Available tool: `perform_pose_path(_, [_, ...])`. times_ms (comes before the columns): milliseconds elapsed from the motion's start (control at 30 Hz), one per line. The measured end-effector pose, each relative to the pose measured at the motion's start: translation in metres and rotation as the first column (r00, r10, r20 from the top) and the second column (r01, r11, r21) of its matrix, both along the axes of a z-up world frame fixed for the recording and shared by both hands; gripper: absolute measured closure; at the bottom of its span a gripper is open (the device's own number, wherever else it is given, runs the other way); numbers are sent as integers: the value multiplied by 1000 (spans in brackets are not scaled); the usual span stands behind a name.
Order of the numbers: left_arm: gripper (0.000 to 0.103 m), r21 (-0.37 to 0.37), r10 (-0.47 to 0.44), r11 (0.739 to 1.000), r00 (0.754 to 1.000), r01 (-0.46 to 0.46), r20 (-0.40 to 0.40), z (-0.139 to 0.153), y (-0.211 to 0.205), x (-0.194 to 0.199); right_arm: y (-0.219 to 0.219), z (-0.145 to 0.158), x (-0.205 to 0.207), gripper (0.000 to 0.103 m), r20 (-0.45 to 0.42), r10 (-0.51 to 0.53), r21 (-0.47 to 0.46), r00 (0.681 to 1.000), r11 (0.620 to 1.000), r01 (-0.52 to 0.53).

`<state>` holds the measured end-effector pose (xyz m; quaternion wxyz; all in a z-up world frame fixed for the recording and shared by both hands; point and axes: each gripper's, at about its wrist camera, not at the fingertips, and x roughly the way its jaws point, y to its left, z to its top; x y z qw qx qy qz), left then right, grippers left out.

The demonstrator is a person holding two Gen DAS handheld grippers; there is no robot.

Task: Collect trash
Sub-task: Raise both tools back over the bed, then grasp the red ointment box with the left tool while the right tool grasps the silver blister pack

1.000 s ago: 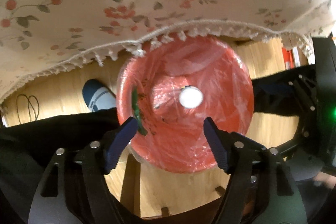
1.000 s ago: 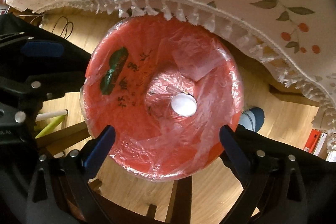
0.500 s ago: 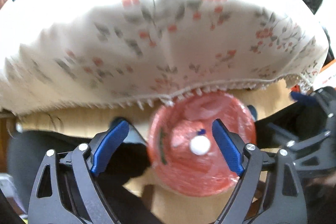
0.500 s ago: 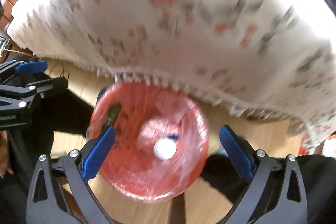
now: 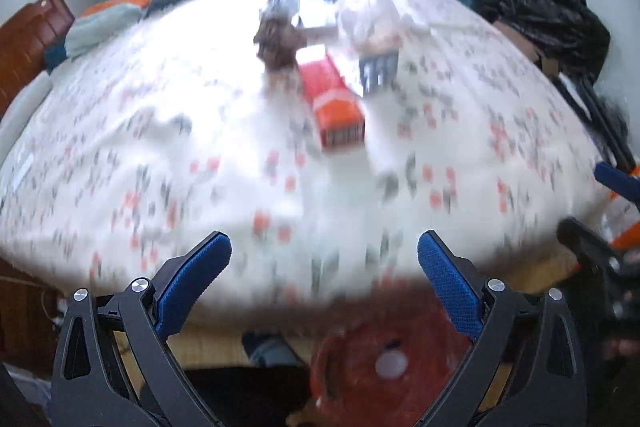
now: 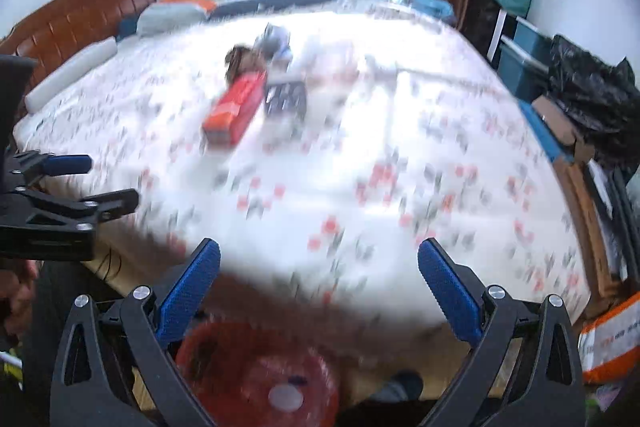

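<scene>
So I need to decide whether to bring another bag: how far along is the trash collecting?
Partly done: a white lid-like piece lies in the lined red bin. Nothing is in hand: the left gripper, jaws opening, and the right gripper are both empty. Left on the table: an orange box, a brown wad and a grey packet.

Heavy motion blur, no text or labels legible anywhere

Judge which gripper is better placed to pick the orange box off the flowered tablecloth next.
Slightly the left gripper: the orange box sits almost straight ahead between its opening, empty jaws. From the right gripper, open and empty too, the box lies off to its left. The views are blurred, so the margin is small.
</scene>
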<state>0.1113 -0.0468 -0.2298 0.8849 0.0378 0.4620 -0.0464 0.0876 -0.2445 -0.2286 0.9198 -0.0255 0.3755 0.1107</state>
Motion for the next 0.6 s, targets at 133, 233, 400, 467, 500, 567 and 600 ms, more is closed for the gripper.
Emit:
perform_pose_path(133, [6, -19, 16, 1000, 1000, -16, 9, -3, -10, 43, -6, 6, 19, 5, 17, -9, 6, 1000, 1000, 9])
perform_pose_path(233, [6, -23, 35, 999, 999, -36, -9, -13, -14, 73, -8, 5, 31, 5, 18, -14, 0, 1000, 1000, 14])
perform_pose_path(400, [6, -27, 55, 998, 998, -56, -38, -32, -15, 106, -10, -7, 49, 5, 2, -16, 0, 1000, 1000, 16])
perform_pose_path(467, [6, -16, 54, 998, 998, -54, -40, -39, -17, 114, -12, -11, 56, 5, -8, -15, 1, 1000, 1000, 15])
perform_pose_path(500, [6, -6, 53, 999, 998, -54, -39, -42, -18, 119, -11, -13, 58, 5, -12, -15, 1, 1000, 1000, 15])
perform_pose_path(567, [6, -7, 53, 999, 998, -53, -41, -46, -17, 125, -11, -17, 63, 5, -18, -14, 3, 1000, 1000, 14])
perform_pose_path(600, [6, -10, 56, 998, 997, -56, -44, -49, -16, 129, -10, -18, 65, 5, -20, -14, 4, 1000, 1000, 14])
